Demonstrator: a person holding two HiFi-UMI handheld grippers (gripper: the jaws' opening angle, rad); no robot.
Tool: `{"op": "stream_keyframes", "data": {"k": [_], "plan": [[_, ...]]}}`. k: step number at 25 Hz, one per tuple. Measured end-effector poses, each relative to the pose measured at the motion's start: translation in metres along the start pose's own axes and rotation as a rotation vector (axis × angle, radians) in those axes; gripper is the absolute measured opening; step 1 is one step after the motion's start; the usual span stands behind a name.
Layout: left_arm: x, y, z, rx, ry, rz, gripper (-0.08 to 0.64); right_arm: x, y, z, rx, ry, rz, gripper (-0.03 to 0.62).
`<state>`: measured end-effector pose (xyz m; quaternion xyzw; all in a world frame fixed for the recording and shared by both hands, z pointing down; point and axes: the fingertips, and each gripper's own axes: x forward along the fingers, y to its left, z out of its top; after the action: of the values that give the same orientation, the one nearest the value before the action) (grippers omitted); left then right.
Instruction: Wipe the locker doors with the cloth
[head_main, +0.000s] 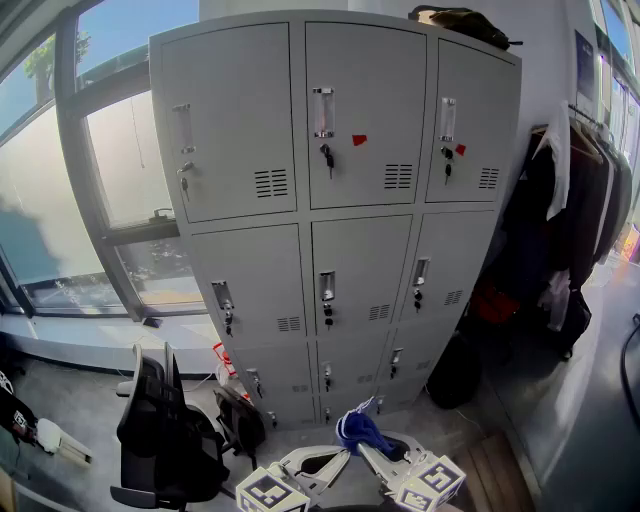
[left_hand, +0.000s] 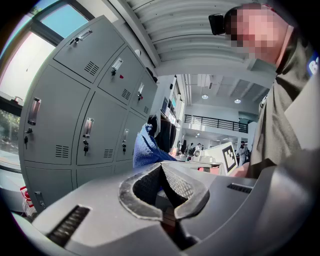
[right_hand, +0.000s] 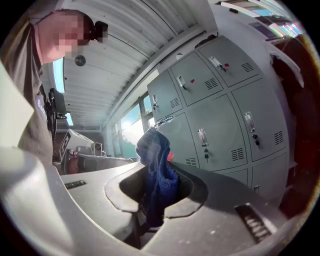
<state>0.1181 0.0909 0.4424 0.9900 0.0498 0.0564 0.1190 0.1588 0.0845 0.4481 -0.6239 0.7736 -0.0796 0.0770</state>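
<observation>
Right gripper (right_hand: 161, 172) pinches the blue cloth (right_hand: 156, 150), ready for the locker doors (head_main: 330, 200) I'd guess. Left gripper (left_hand: 162, 167) is pressed shut and empty, just spare.

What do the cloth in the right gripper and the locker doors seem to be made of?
Cloth: soft blue terry or microfibre by its fuzzy nap and limp folds, pinched in the right gripper. Locker doors: likely sheet steel, matt light-grey paint; flat thin panels with punched vent slots.
</observation>
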Motion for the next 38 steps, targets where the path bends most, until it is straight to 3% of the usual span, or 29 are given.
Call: {"op": "stream_keyframes", "data": {"k": [20, 38], "plan": [[-0.014, -0.003, 0.002, -0.006, -0.015, 0.018, 0.008, 0.003, 0.019, -0.005, 0.024, 0.035, 0.038, 0.078], [-0.048, 0.022, 0.029, 0.025, -0.071, 0.118, 0.008, 0.043, 0.045, 0.009, -0.036, 0.047, 0.151, 0.078]]}}
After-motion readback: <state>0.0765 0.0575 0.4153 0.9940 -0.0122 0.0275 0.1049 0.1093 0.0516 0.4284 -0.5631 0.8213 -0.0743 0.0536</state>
